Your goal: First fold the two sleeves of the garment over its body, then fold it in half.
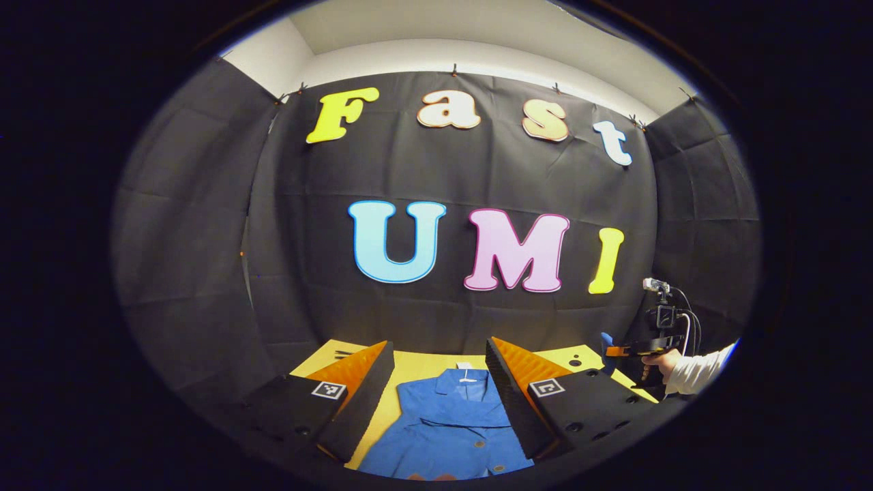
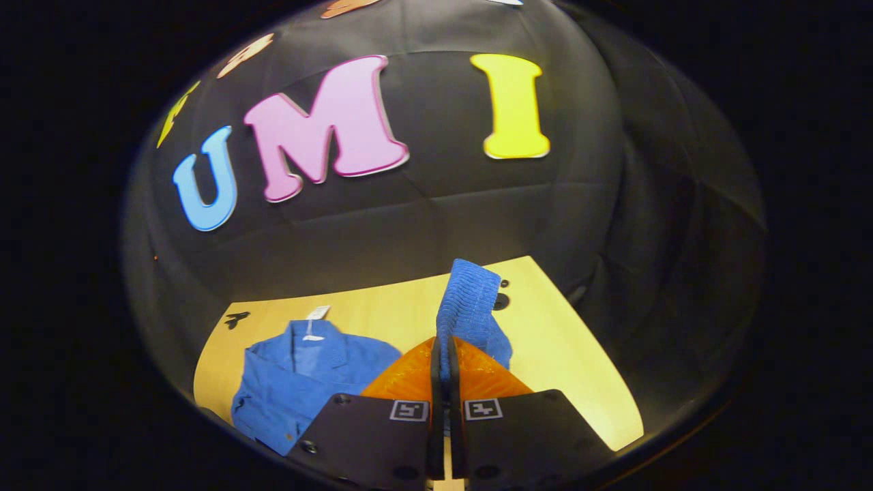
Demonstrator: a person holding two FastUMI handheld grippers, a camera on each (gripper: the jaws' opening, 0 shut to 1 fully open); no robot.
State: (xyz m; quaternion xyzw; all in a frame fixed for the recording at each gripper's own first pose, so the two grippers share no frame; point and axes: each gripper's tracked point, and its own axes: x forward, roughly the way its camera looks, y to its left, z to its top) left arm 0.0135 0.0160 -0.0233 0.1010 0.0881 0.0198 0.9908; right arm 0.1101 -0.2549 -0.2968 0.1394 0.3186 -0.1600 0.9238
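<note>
We see the blue button-front cotton shirt (image 1: 447,426) lying flat on the pale yellow tabletop (image 2: 545,327), collar toward the booth's back wall, its front facing up. That layout suits the task: with the body spread flat, each sleeve can be swung over it.

Our right gripper (image 2: 445,354) has its jaws pressed together on the ribbed blue cuff of the sleeve (image 2: 467,300), which stands up from between the fingers above the table, to the right of the shirt body. We judge the cuff is pinched and lifted so that the sleeve can be carried across onto the body, the first fold of the task. In the left gripper view the right gripper appears far off to the right, held by a hand (image 1: 660,361) in a white sleeve, with a bit of blue at its tip.

Our left gripper (image 1: 440,372) hangs over the shirt with its jaws spread wide, holding nothing; the collar and button placket show between the fingers. We take it to be waiting above the body, ready either to steady the cloth or to reach for the other sleeve.

As for writing, a small white tag (image 2: 315,315) sits inside the collar, but it is too small to read. Each finger carries a square black-and-white marker, a pattern and not text.
</note>
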